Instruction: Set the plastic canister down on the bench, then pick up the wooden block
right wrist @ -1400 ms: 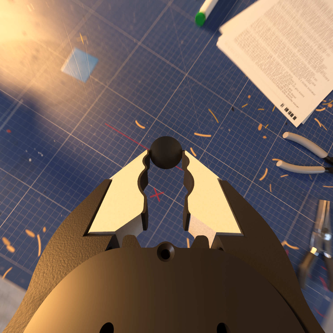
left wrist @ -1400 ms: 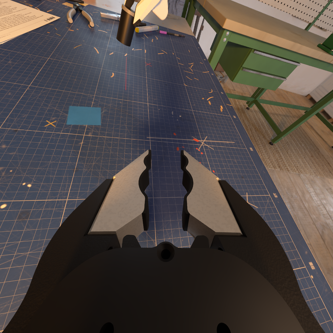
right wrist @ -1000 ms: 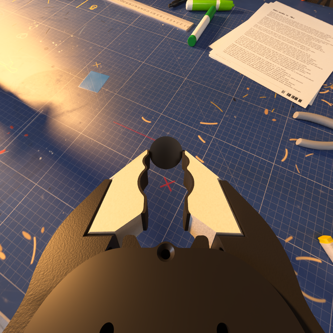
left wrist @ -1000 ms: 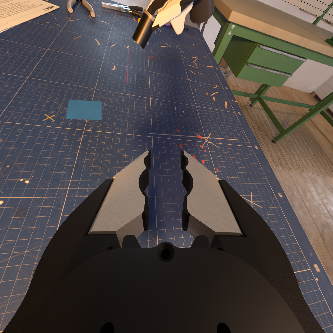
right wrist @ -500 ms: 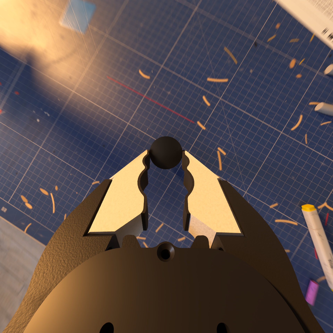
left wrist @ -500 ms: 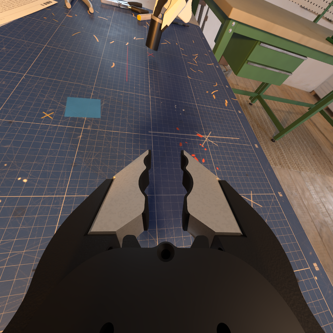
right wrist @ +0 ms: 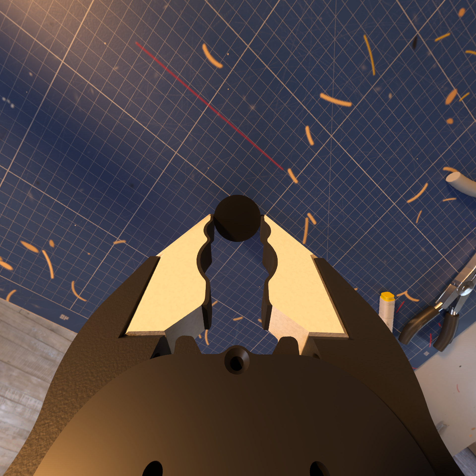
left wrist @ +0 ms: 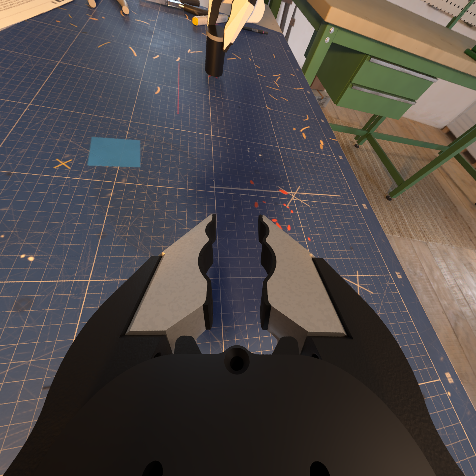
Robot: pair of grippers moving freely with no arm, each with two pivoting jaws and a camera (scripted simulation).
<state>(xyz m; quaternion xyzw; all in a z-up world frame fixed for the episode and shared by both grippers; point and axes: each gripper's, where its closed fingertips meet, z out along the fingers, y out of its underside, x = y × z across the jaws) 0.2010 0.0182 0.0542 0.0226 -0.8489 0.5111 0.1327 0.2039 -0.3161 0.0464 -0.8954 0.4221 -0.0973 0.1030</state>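
Note:
The plastic canister [left wrist: 214, 59] is a black cylinder with a pale band. It stands upright at the far end of the blue cutting mat [left wrist: 180, 180], its base at or just above the mat over a small red mark. My right gripper [right wrist: 237, 219] is shut on the canister [right wrist: 237, 217] and looks straight down on its round top. Its pale fingers [left wrist: 235, 25] show in the left wrist view. My left gripper [left wrist: 237, 219] is open and empty, low over the near part of the mat. No wooden block is in view.
A light blue square patch [left wrist: 114, 152] lies on the mat at left. Dark-handled pliers [right wrist: 438, 316] and a yellow-capped marker [right wrist: 386, 311] lie near the right gripper. Paper sheets [left wrist: 25, 7] are far left. The mat's right edge drops to a wooden floor beside a green workbench [left wrist: 386, 64].
My right gripper has brought the canister down from a tilted, raised pose to upright and close to the mat. My left gripper has barely moved and stays open.

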